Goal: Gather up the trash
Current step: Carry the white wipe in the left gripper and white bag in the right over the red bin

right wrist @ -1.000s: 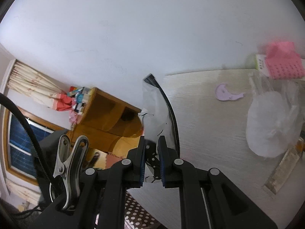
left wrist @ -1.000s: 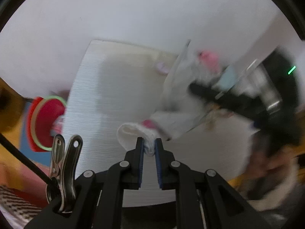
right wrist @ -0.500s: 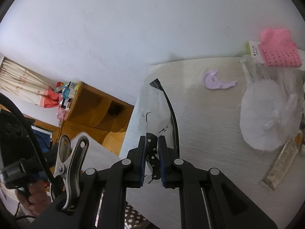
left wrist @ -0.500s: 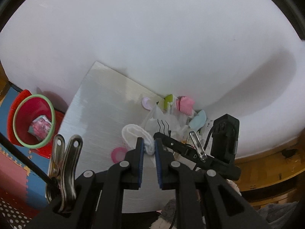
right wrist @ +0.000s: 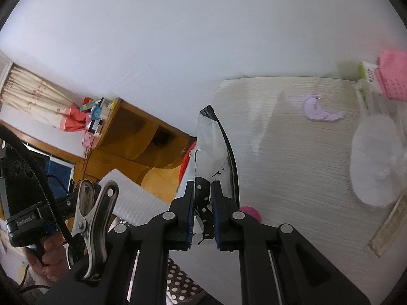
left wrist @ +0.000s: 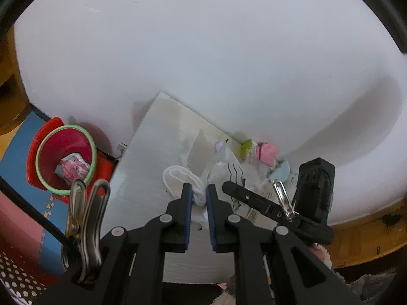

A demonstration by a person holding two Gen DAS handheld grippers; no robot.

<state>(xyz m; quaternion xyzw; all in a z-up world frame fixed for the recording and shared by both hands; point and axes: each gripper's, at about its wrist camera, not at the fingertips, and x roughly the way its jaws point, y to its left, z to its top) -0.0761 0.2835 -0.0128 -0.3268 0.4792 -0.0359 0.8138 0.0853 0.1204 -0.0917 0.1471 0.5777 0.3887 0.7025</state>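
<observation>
My left gripper [left wrist: 198,190] is shut on a white ribbed pad [left wrist: 178,176], held above the pale wooden table [left wrist: 157,152]. Down to the left on the floor stands a red bin [left wrist: 63,157] with a green ring and a colourful wrapper inside. My right gripper [right wrist: 203,195] is shut on a clear plastic wrapper [right wrist: 211,150] with a black edge and black markings, over the table's left edge. In the left wrist view that wrapper [left wrist: 230,171] hangs just right of the pad.
Trash lies at the table's back: a purple moon shape [right wrist: 318,108], a pink packet [right wrist: 393,78], a white fluffy bag [right wrist: 374,160], a wooden strip [right wrist: 389,218], a pink cap [right wrist: 250,212]. A wooden shelf [right wrist: 142,137] stands left of the table. A hand [right wrist: 48,256] holds the left gripper.
The left gripper has lifted the white pad off the table and drawn back, and the red bin has come into fuller view. The right gripper has drifted slightly with its wrapper.
</observation>
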